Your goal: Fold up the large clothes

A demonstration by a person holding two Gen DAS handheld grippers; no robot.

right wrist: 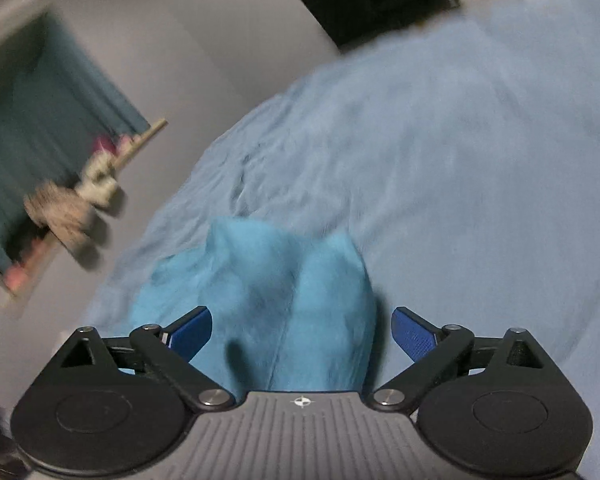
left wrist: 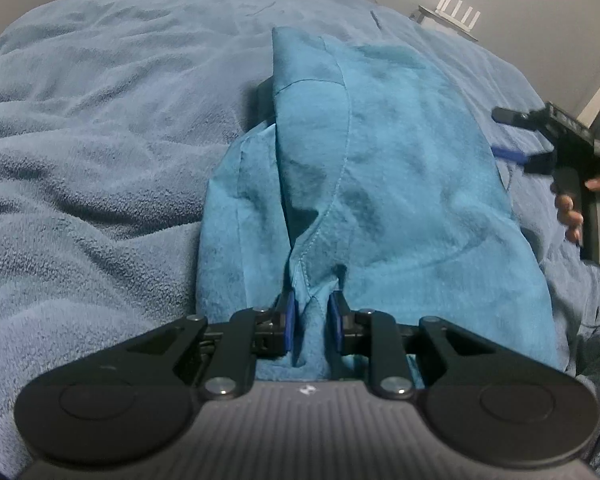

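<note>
1. Teal garment (left wrist: 380, 184) heaped in soft folds on a pale blue fleece blanket (left wrist: 100, 140), lying right of centre on the bed in the left wrist view.
2. Left gripper (left wrist: 311, 322) low at the garment's near edge, blue pads (left wrist: 289, 320) pressed close together and pinching a seamed fold of teal cloth.
3. Right gripper (left wrist: 512, 136) seen at the garment's far right edge in the same view, held by a hand (left wrist: 580, 208), blurred.
4. In the right wrist view, right gripper (right wrist: 302, 334) with fingers spread wide, blue pads (right wrist: 414, 336) on either side of a teal hump (right wrist: 284, 300); touching or not cannot be told through the blur.
5. Wide bare blanket (right wrist: 440, 160) to the left of the garment and beyond it.
6. Bed's far edge meeting a grey wall (left wrist: 520, 8); white router (left wrist: 460, 12) at the far right corner.
7. Dark curtain (right wrist: 40, 120) and blurred soft toys (right wrist: 72, 208) off the bed.
</note>
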